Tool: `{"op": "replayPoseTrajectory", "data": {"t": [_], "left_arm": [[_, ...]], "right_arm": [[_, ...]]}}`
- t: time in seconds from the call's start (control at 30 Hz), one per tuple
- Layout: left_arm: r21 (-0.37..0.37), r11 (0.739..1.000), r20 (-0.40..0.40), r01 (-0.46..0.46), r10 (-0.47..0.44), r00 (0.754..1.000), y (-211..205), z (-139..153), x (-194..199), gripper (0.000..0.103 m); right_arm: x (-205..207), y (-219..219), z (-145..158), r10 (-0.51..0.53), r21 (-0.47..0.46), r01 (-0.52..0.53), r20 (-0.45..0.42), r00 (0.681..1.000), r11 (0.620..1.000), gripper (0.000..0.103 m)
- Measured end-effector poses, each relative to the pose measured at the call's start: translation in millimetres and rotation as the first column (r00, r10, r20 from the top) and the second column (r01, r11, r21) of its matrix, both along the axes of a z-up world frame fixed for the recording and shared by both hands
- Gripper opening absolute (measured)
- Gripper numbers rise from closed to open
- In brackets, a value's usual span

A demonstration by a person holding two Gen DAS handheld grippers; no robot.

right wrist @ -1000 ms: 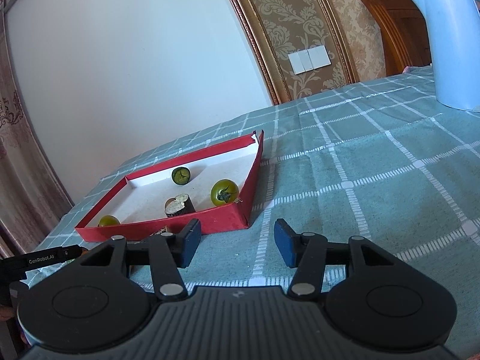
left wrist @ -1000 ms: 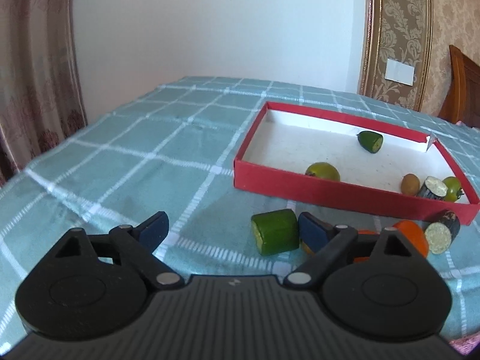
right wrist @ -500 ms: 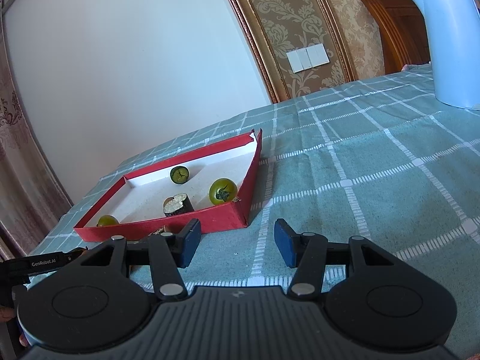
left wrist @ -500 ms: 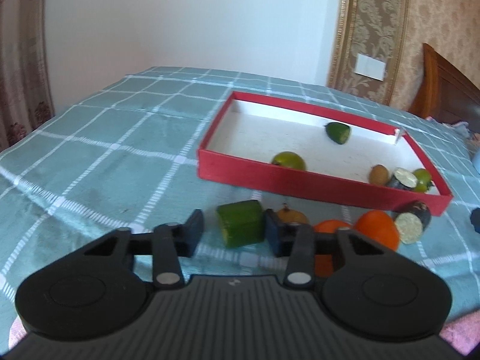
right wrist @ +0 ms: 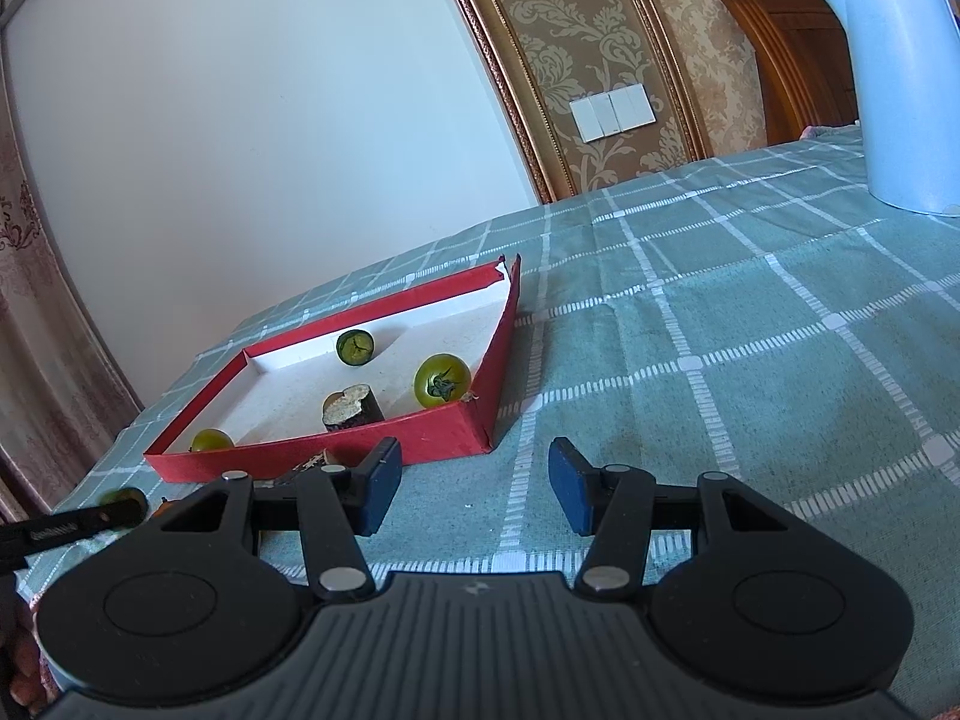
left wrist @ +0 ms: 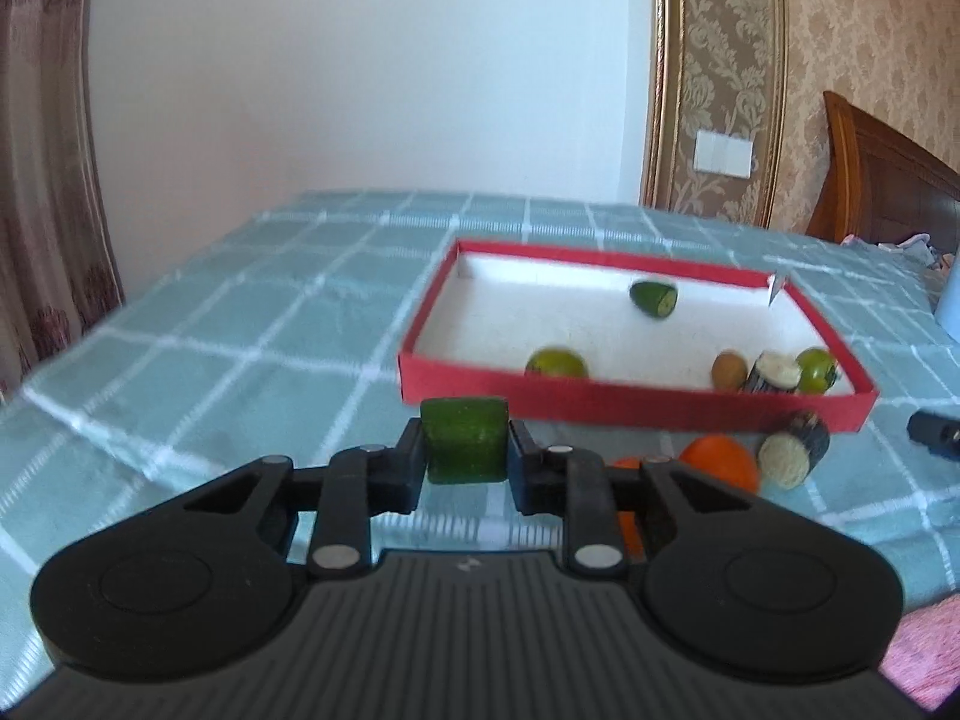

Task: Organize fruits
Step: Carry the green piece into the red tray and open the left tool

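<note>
From the left wrist view, the left gripper (left wrist: 465, 456) has its fingers (left wrist: 410, 468) clamped on the flat sides of a green fruit chunk (left wrist: 464, 447), which appears lifted clear of the checked bench (left wrist: 240, 324). The red tray (left wrist: 600, 405) lies just beyond the fingertips, holding several fruits already; an orange (left wrist: 720, 468) and a dark cut piece (left wrist: 795, 447) lie right of the fingers, outside the tray's near wall. The carry likely goes best with the chunk raised above that wall before moving forward, then released over bare tray floor. From the right wrist view, the right gripper (right wrist: 468, 495) hovers with fingers wide and empty, the tray ahead-left of them, well clear of the drop.
</note>
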State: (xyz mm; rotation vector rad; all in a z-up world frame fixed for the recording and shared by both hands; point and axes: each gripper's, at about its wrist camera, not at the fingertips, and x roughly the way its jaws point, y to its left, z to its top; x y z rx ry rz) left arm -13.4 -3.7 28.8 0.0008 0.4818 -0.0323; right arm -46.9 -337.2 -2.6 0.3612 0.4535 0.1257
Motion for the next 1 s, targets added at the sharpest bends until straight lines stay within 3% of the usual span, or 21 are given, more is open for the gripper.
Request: {"op": "replayPoseTrajectory", "data": {"t": [0.3, 0.57, 0.6, 0.63, 0.7, 0.87, 1.0], "left_arm": [[0.041, 0.999, 0.076, 0.01, -0.013, 0.997, -12, 39, 29, 0.025], [0.056, 0.998, 0.044, 0.013, -0.016, 0.999, -20, 35, 71, 0.027], [0.053, 0.999, 0.047, -0.005, 0.002, 0.999, -19, 33, 74, 0.043], [0.051, 0.998, 0.054, -0.031, 0.029, 0.998, -18, 32, 75, 0.071], [0.048, 0.995, 0.088, -0.082, 0.077, 0.993, -13, 31, 69, 0.089], [0.064, 0.995, 0.06, -0.072, 0.068, 0.996, 2, 21, 43, 0.094], [0.031, 0.996, 0.015, -0.081, 0.08, 0.997, 23, 6, 19, 0.101]], "right_arm": [[0, 0, -1, 0.0, 0.001, 0.0, -0.003, 1.0, 1.0, 0.053], [0, -2, -2, 0.002, 0.009, -0.002, -0.005, 1.0, 1.0, 0.053], [1, -2, -2, 0.002, 0.01, -0.002, -0.006, 1.0, 1.0, 0.053], [1, -2, -2, 0.003, 0.011, -0.003, -0.007, 1.0, 1.0, 0.053], [1, -3, -2, 0.003, 0.014, -0.003, -0.006, 1.0, 1.0, 0.053], [1, -3, -2, 0.005, 0.012, -0.005, -0.006, 1.0, 1.0, 0.054], [-1, -3, -1, -0.001, 0.011, 0.001, 0.004, 1.0, 1.0, 0.06]]}}
